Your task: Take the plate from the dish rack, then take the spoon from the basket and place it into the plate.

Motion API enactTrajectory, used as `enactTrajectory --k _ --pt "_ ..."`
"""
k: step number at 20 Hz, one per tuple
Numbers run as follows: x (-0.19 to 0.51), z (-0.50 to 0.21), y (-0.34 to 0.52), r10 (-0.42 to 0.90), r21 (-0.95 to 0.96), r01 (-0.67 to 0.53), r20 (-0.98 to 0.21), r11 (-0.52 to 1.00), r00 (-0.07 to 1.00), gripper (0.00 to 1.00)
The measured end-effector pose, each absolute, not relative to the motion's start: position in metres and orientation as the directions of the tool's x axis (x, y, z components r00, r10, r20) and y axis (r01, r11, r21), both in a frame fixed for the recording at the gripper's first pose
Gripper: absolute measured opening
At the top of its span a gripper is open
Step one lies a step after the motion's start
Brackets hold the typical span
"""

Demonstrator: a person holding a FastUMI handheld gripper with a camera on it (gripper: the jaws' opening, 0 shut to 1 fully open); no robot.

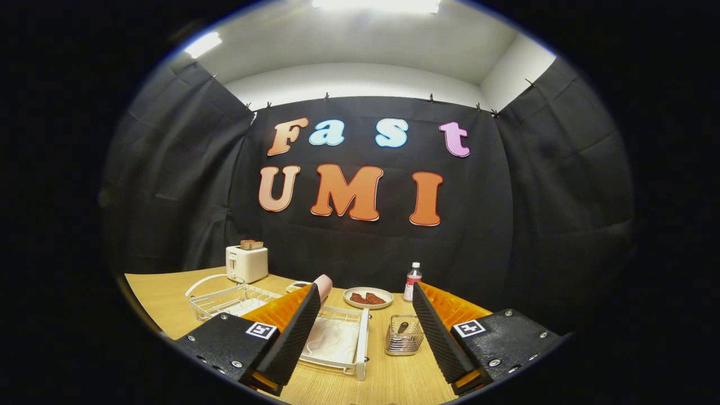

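Note:
My gripper (365,291) is open and held above the near end of the wooden table (163,292), with nothing between its fingers. Between and just ahead of the fingers stands a small wire basket (404,337) with the dark end of a spoon (403,327) sticking up out of it. To the basket's left lies a white rack tray (336,340) with a pale, wavy white surface inside, partly hidden by the left finger. A wire dish rack (225,301) with a white handle stands further left; I cannot tell whether something white lies in it.
Beyond the fingers sits a round plate holding brown food (368,297), with a small bottle (413,280) to its right. A white toaster (246,263) with bread stands at the far left. A pink cup (324,284) and a small dish (297,286) sit behind the left finger.

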State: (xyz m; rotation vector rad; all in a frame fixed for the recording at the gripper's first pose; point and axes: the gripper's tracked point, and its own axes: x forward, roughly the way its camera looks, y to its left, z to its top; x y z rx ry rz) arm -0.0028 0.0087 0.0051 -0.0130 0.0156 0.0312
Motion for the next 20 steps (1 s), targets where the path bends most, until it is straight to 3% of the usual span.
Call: enactTrajectory --k 8,20 --pt "0.003 0.015 0.017 0.068 0.043 -0.067 -0.019 0.997 0.998 0.98" --pt "0.045 0.023 0.054 0.251 0.135 -0.232 -0.145 0.963 0.957 0.98"
